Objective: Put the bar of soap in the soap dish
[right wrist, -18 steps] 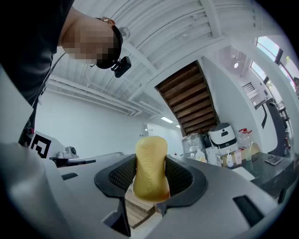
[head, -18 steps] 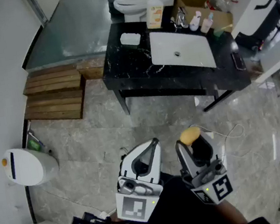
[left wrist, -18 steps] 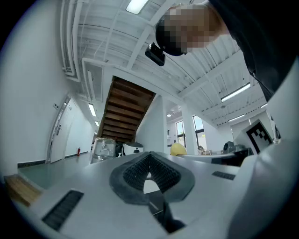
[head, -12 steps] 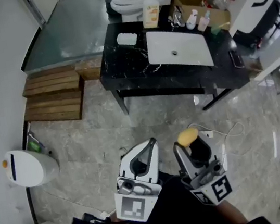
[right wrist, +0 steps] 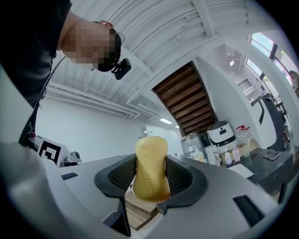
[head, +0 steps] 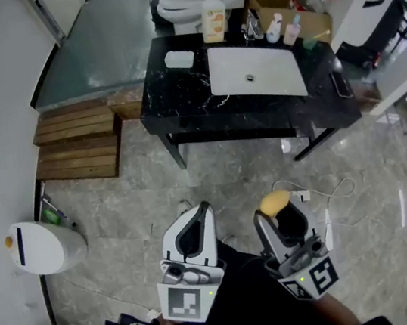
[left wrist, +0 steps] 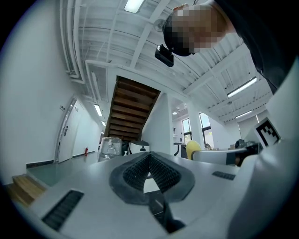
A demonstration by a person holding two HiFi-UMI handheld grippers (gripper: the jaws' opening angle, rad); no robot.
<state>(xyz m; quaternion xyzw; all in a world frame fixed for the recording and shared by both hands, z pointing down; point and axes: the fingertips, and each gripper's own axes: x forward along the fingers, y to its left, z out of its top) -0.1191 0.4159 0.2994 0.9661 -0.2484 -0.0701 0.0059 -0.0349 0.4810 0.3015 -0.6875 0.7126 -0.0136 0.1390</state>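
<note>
Left tool [head: 204,207], closed and empty, drew back; right tool [head: 278,213] clamps the bar of soap [right wrist: 151,172], long axis upright.

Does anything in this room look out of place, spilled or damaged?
One thing: a white cable lies in loose loops on the floor, in front of the black counter, where a foot might catch it. Nothing looks spilled or broken.

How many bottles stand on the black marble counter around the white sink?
3. A large pump bottle with an orange label stands behind the white sink's left corner; a small pale bottle and a small pinkish bottle stand right of the tap. More may be hidden.
</note>
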